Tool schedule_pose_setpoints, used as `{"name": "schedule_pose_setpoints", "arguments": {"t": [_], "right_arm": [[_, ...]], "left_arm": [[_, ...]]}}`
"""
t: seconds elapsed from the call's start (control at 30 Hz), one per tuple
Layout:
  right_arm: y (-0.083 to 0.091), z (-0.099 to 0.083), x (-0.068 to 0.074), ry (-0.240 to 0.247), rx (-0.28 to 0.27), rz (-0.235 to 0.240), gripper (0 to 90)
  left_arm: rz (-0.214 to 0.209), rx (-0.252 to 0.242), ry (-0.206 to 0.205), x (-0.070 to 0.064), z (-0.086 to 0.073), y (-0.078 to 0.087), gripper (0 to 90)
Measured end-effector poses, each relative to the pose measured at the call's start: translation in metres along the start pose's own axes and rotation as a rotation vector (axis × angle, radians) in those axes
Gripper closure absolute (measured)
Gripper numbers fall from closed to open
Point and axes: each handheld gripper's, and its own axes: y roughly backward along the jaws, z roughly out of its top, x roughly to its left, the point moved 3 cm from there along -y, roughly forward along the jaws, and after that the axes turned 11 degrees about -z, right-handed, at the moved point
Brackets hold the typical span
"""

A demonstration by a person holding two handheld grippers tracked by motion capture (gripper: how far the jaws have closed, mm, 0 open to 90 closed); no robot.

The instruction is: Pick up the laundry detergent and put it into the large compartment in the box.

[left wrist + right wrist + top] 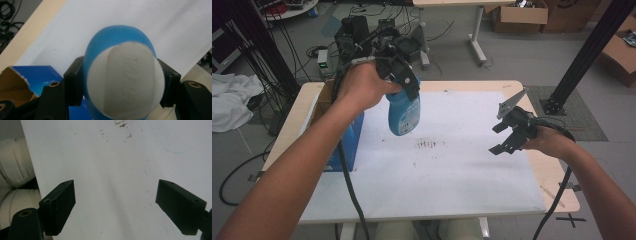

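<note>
We see a blue bottle (404, 114) held up in the air above the white surface (452, 170), clear of it. It hangs roughly upright, its rounded bottom lowest. A pale label (125, 80) covers one face of its blue body. The jaws of the left gripper (404, 80) press against its two sides near the top.

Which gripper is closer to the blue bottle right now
Left. The left gripper is shut on the blue bottle, holding it above the white mat. The right gripper is open, well off to the bottle's right.
</note>
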Motion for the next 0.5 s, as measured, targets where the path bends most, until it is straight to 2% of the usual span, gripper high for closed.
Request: {"name": "schedule_pose_setpoints", "arguments": {"t": [0.17, 0.2, 0.23, 0.27, 0.3, 0.33, 0.37, 0.5], "right_arm": [[-0.001, 0.002, 0.001, 0.006, -0.002, 0.0, 16.0], [-0.002, 0.002, 0.001, 0.009, 0.002, 0.0, 16.0], [-0.002, 0.002, 0.001, 0.009, 0.002, 0.0, 16.0], [-0.002, 0.002, 0.001, 0.01, 0.003, 0.0, 16.0], [-0.002, 0.002, 0.001, 0.01, 0.003, 0.0, 16.0], [-0.002, 0.002, 0.0, 0.013, 0.001, -0.002, 16.0], [-0.002, 0.002, 0.0, 0.013, 0.001, -0.002, 16.0], [-0.002, 0.002, 0.001, 0.011, -0.001, -0.003, 16.1]], "left_arm": [[0.033, -0.027, 0.072, 0.008, 0.002, 0.022, 38.0], [0.05, -0.036, 0.102, 0.012, 0.002, 0.03, 38.0], [0.05, -0.036, 0.102, 0.012, 0.002, 0.03, 38.0], [0.068, -0.048, 0.124, 0.015, 0.002, 0.038, 38.0], [0.068, -0.048, 0.124, 0.015, 0.002, 0.038, 38.0], [0.075, -0.068, 0.15, 0.02, 0.001, 0.045, 38.0], [0.075, -0.068, 0.15, 0.02, 0.001, 0.045, 38.0], [0.074, -0.095, 0.217, 0.029, -0.003, 0.057, 38.0]]}}
